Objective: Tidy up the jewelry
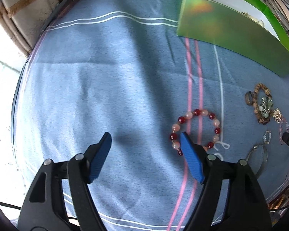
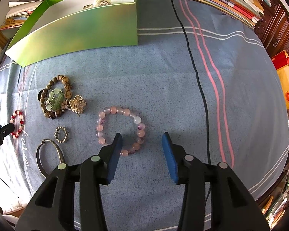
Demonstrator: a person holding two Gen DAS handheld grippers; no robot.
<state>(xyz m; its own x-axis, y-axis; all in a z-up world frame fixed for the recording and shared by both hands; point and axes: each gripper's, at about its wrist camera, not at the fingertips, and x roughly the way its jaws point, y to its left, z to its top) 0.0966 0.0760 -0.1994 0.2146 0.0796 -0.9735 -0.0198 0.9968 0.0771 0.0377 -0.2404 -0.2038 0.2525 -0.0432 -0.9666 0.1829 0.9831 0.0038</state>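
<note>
Jewelry pick-up looks about to begin: right gripper (image 2: pixel 142 138), jaws released, straddles the pale pink bead bracelet's (image 2: pixel 120 130) 4 o'clock arc; left gripper (image 1: pixel 145 138) gapes empty beside the red-and-peach bead bracelet (image 1: pixel 195 131). Next, probably close, then lift toward the green cardboard box (image 2: pixel 77 32) at 11 o'clock.

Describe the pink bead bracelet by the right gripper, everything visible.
The pink bead bracelet is a closed loop of round, translucent pale pink beads, with a few purplish ones and one whitish, looking like stone or glass. It lies flat on the blue cloth, apart from the other jewelry. The right hand-held gripper is open, its left finger overlapping the loop's near edge.
</note>
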